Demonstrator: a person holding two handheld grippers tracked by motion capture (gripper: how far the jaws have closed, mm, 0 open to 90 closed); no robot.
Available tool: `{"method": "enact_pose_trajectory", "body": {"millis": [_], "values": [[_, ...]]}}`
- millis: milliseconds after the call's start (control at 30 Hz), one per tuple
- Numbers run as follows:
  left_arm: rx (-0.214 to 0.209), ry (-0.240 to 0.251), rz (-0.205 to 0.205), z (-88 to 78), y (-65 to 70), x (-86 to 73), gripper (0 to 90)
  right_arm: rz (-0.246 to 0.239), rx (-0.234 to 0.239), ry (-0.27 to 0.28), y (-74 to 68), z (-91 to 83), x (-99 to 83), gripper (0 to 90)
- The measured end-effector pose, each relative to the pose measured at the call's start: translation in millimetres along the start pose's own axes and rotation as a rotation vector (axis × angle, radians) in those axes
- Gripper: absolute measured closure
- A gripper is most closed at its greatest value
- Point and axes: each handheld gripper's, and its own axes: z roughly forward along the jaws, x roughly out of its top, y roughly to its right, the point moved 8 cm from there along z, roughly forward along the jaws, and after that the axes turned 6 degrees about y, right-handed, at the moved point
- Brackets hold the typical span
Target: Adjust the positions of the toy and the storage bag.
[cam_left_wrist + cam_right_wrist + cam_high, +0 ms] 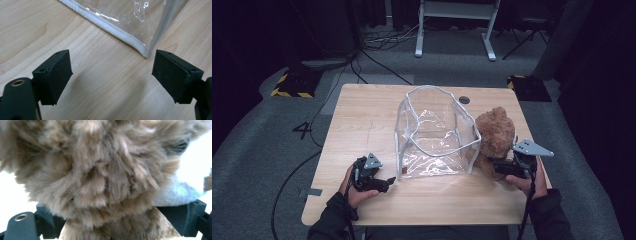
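A clear plastic bag [434, 132] with white trim stands open-topped in the middle of the wooden table [362, 115]. A brown teddy bear [496, 132] leans upright against its right side. My right gripper [498, 167] holds the bear low on its body. In the right gripper view the fur [100, 170] lies between both jaws of that gripper [107, 225]. My left gripper [386, 183] stands open on the table just left of the bag's front left corner. In the left gripper view the bag's trimmed corner [146, 51] lies just ahead of that gripper [112, 75], with nothing between its jaws.
A small round dark hole [464, 100] sits near the table's far edge behind the bag. Beyond the table, cables [377, 60] run over the grey floor, a white desk frame [454, 30] stands at the back, and yellow-black striped bases [292, 85] flank it.
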Motion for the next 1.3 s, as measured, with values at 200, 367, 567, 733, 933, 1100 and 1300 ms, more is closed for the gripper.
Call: {"method": "enact_pose_trajectory", "body": {"millis": [200,367,567,733,933,1100,1300], "values": [[0.007,-0.032,0.018,2.2,0.5,-7.0,16.1,0.038,-0.042,0.001,0.9,7.4,3.9,14.8],[0.013,-0.038,0.028,4.6,2.8,-8.4,15.7,0.04,-0.071,-0.038,2.3,15.7,-0.4,12.2],[0.016,-0.017,0.023,5.4,1.9,-9.3,14.8,0.042,-0.068,-0.075,2.4,21.6,-5.9,9.7],[0.023,-0.018,0.023,5.4,1.8,-9.3,14.5,0.059,-0.063,-0.081,4.8,24.0,-8.8,12.3],[0.023,-0.019,0.026,5.4,1.6,-9.4,14.4,0.062,-0.061,-0.091,9.1,24.4,-11.0,31.2],[0.023,-0.019,0.024,5.8,1.3,-9.0,14.1,0.076,-0.04,-0.07,15.3,20.9,-12.0,50.1],[0.023,-0.019,0.024,6.0,1.2,-8.9,14.1,0.092,-0.034,-0.047,21.8,16.3,-13.2,58.4]]}}
